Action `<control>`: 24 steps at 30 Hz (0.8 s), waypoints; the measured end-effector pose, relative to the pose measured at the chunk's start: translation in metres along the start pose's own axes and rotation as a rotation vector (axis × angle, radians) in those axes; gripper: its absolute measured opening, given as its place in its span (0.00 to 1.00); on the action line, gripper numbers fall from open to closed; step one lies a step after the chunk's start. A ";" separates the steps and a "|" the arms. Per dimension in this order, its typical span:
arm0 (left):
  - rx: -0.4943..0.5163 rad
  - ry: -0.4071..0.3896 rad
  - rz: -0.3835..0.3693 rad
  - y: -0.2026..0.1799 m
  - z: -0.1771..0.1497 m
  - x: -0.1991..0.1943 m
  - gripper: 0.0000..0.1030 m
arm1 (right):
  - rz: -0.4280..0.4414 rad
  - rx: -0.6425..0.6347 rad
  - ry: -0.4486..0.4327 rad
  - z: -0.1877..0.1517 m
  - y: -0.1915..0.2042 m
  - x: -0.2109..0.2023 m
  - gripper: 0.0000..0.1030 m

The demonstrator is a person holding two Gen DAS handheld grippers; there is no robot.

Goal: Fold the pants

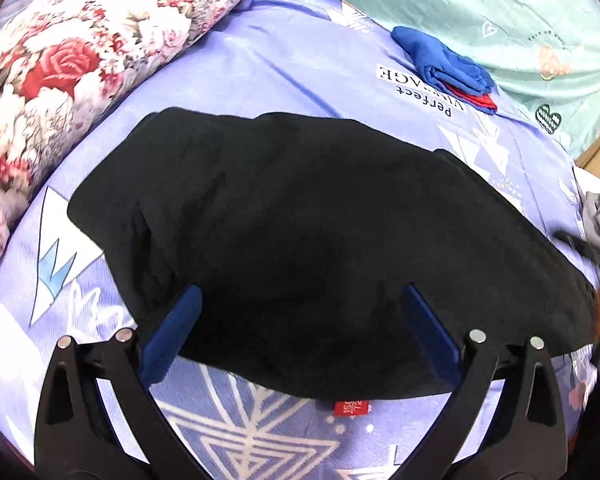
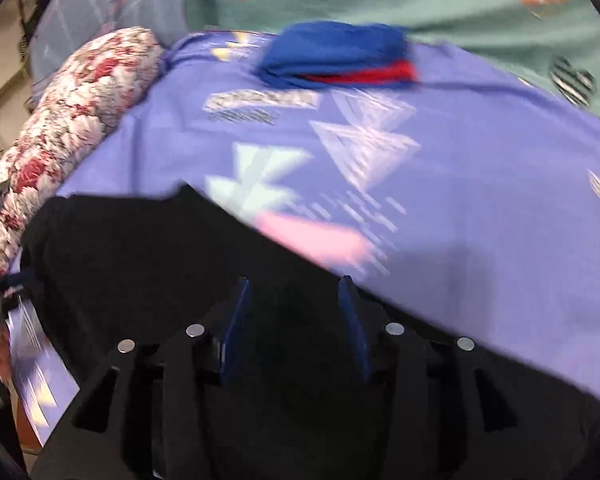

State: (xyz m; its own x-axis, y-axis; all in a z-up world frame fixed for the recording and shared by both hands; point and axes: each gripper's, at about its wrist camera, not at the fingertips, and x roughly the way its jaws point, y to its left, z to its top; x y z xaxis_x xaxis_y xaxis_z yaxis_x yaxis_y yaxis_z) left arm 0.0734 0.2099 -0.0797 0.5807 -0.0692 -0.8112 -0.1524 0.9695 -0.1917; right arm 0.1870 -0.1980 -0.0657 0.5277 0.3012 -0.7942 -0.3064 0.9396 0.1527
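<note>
Left gripper [image 1: 300,312] hangs just over the near edge of the pants [image 1: 300,232], jaws spread wide, blue pads either side of the black cloth, nothing pinched. Pants lie folded into a broad black slab on the lilac sheet [image 1: 260,60], a red tag [image 1: 349,407] poking from the near hem. Right gripper [image 2: 294,300] sits above the pants' right end [image 2: 160,264], jaws partly apart; its view is blurred, and no cloth shows between the pads. Floral pillow [image 1: 72,64] lies left of the pants. Blue-and-red bundle [image 1: 452,68] rests well beyond, near the teal quilt [image 1: 500,12].
</note>
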 end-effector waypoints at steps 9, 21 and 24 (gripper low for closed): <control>0.108 -0.044 -0.037 -0.060 -0.001 -0.015 0.98 | -0.282 0.344 -0.053 -0.099 -0.165 -0.078 0.45; 0.172 0.086 -0.010 -0.091 -0.021 0.037 0.98 | -0.276 0.282 -0.041 -0.094 -0.204 -0.064 0.26; 0.207 0.095 0.020 -0.095 -0.024 0.037 0.98 | -0.468 0.288 -0.014 -0.091 -0.215 -0.057 0.37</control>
State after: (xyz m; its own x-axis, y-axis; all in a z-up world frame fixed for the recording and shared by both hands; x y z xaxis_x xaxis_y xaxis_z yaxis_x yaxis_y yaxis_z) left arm 0.0905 0.1095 -0.1046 0.4995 -0.0615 -0.8641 0.0095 0.9978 -0.0654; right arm 0.1502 -0.4326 -0.1067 0.5665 -0.1598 -0.8084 0.1921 0.9796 -0.0590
